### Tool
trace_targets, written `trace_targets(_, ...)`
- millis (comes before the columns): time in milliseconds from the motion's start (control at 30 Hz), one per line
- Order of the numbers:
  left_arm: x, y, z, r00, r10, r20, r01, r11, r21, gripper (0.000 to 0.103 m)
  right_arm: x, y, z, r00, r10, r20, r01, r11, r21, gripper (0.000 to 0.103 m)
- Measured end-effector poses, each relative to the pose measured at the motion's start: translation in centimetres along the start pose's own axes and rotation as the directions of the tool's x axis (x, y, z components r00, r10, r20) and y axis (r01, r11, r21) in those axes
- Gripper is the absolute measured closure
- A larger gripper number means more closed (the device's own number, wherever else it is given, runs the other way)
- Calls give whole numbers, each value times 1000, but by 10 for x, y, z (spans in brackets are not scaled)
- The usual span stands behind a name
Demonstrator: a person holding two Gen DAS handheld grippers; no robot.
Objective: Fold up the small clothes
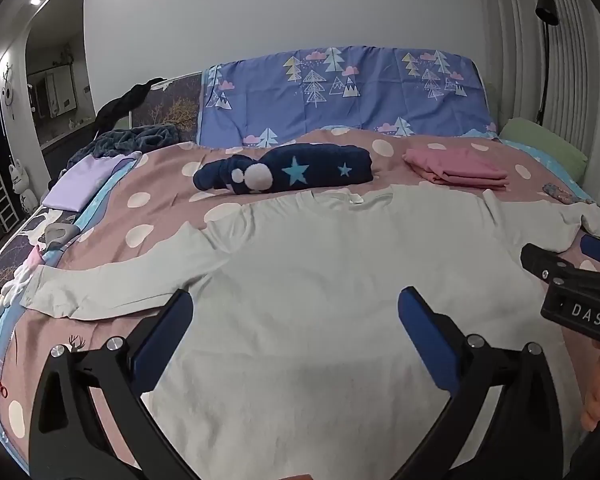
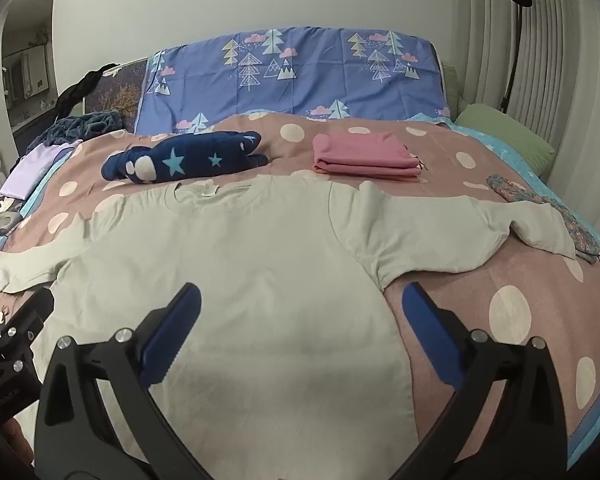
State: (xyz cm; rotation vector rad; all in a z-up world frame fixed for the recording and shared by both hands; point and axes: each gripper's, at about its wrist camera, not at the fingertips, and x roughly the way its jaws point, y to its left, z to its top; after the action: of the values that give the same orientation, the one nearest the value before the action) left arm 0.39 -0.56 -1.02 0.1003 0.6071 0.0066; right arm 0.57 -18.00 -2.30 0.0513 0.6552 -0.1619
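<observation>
Polka-dot bedspread (image 2: 500,280) carries the white long-sleeved shirt (image 2: 236,264), spread flat. Both hand-held grippers, left (image 1: 296,328) and right (image 2: 300,326), hover open, empty. Pinch each sleeve cuff; fold inward evenly.

A: What is blocking the far side?
B: A navy bundle (image 2: 184,160) and a pink stack (image 2: 366,156) are lying just beyond the shirt's (image 2: 252,264) collar.
A: And the right?
B: Bare bedspread (image 2: 480,292) is lying open under the right sleeve; a floral cloth (image 2: 540,204) is crowding the cuff. Both grippers, left (image 1: 294,328) and right (image 2: 300,328), are hovering wide above the shirt.
</observation>
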Motion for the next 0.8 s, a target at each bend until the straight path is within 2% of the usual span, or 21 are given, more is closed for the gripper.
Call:
trace_targets(167, 5, 1, -3, 1000, 5, -10, -5, 1000, -8, 1, -3, 1, 1, 1000, 11, 10, -11, 1000, 0, 2)
trace_targets(367, 0, 2, -2, 1000, 17, 14, -17, 1000, 0, 1, -5, 1, 1, 999, 37, 9, -37, 999, 20, 2)
trace_targets(500, 3, 3, -1, 1000, 3, -14, -3, 1000, -2, 1, -10, 3, 0, 997, 61, 54, -63, 998, 26, 2)
trace_targets(633, 9, 6, -1, 996, -55, -63, 54, 998, -25, 1, -16, 8, 0, 995, 51, 89, -51, 999, -4, 2)
trace_targets(800, 10, 4, -2, 997, -37, -61, 36, 999, -13, 1, -18, 10, 2, 994, 48, 96, -48, 999, -7, 2)
